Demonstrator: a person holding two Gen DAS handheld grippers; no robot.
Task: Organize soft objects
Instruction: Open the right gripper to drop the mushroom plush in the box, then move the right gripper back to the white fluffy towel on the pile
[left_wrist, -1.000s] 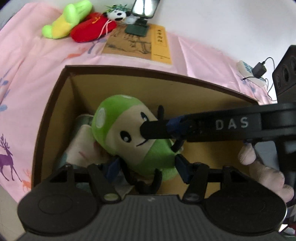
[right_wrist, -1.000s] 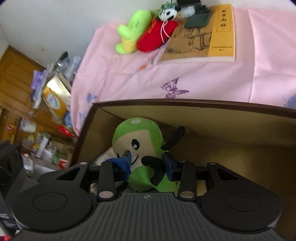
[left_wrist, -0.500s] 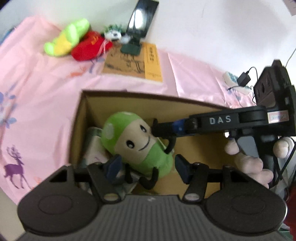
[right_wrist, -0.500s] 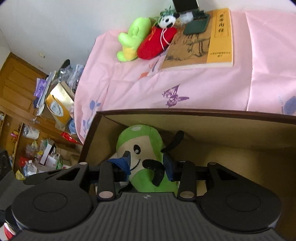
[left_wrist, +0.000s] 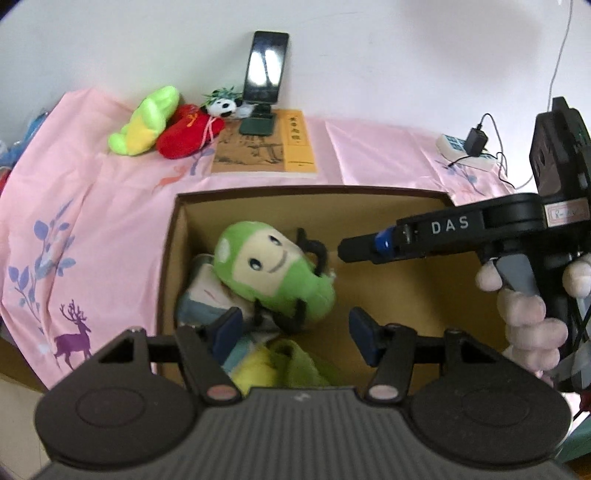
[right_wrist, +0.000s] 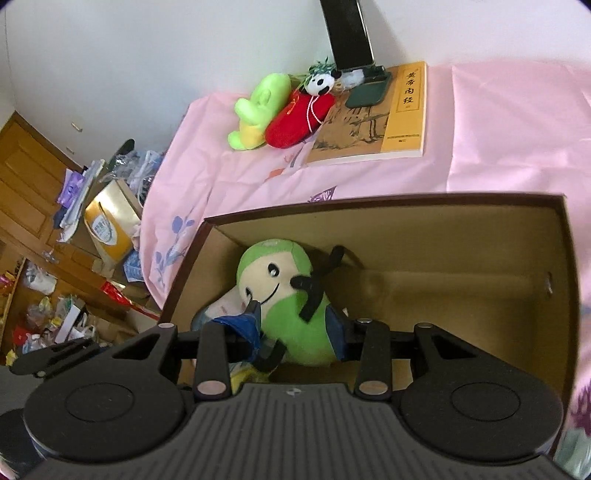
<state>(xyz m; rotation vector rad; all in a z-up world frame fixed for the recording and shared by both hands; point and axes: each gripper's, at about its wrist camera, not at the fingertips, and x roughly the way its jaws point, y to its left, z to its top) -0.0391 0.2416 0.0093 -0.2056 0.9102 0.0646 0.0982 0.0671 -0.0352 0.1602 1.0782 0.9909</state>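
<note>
A green mushroom plush (left_wrist: 269, 273) with black limbs lies in the brown cardboard box (left_wrist: 173, 236), on top of other soft items. It also shows in the right wrist view (right_wrist: 291, 299). My left gripper (left_wrist: 293, 334) is open above the box's near side, clear of the plush. My right gripper (right_wrist: 295, 328) is open, its jaws apart either side of the plush's lower body; it shows in the left wrist view (left_wrist: 354, 249) pulled back right of the plush. A lime plush (left_wrist: 146, 120), a red plush (left_wrist: 186, 131) and a small panda (left_wrist: 223, 107) lie far back.
The box (right_wrist: 480, 206) stands on a pink cloth (left_wrist: 74, 206). A yellow book (left_wrist: 266, 147) and a phone on a stand (left_wrist: 264, 70) are behind it. A charger and power strip (left_wrist: 465, 146) lie back right. Cluttered floor and shelves (right_wrist: 74, 236) lie left of the table.
Both grippers have risen and backed away from the box. My right gripper has opened and let go of the plush's black arm; the plush has settled into the box.
</note>
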